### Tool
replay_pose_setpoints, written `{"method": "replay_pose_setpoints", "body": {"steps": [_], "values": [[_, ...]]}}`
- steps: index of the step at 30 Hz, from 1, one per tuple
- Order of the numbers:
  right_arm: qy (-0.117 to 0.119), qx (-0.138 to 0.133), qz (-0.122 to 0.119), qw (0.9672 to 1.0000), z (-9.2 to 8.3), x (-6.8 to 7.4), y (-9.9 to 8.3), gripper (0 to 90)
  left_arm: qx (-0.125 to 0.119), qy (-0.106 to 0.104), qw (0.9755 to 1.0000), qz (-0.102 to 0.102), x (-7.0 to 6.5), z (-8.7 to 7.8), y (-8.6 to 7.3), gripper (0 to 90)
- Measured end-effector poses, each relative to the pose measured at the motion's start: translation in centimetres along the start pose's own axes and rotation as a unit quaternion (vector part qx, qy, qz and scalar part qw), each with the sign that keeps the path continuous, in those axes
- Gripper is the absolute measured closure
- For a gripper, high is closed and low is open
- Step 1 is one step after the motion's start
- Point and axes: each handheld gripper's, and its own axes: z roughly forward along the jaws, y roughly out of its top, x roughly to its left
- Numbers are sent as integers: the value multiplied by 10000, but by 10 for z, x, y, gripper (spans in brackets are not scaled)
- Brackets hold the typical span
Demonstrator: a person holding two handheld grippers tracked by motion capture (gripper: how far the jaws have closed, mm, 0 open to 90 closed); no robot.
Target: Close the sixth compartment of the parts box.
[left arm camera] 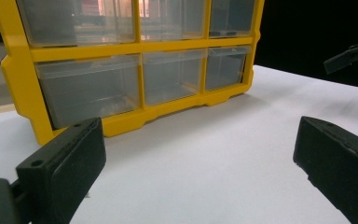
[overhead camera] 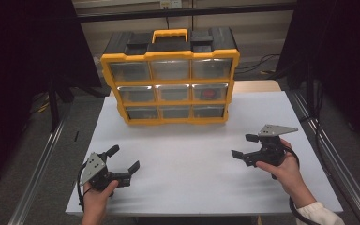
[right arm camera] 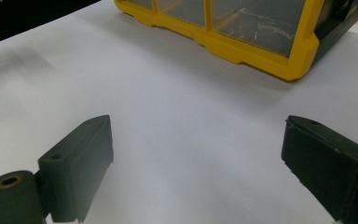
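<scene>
Two grippers we hold low in the frame, left gripper [overhead camera: 124, 158] and right gripper [overhead camera: 243, 146], jaws open, empty; the yellow drawer cabinet [overhead camera: 169, 84] stands upper centre on the bench [overhead camera: 192, 168].

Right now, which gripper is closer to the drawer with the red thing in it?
The right gripper. It sits in front of the red-item drawer, slightly to the right; the left gripper is at the table's front-left, farther away.

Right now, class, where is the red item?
In the high view, the red item sits inside the organizer's middle-row right drawer, at the table's far edge.
</scene>
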Motion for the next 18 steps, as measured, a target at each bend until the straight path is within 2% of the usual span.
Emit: {"method": "replay_pose_setpoints", "body": {"steps": [18], "values": [[-95,-216,33,9997,-8,-3,-18,89,14,14,10000,21,0,-1,0,23]]}}
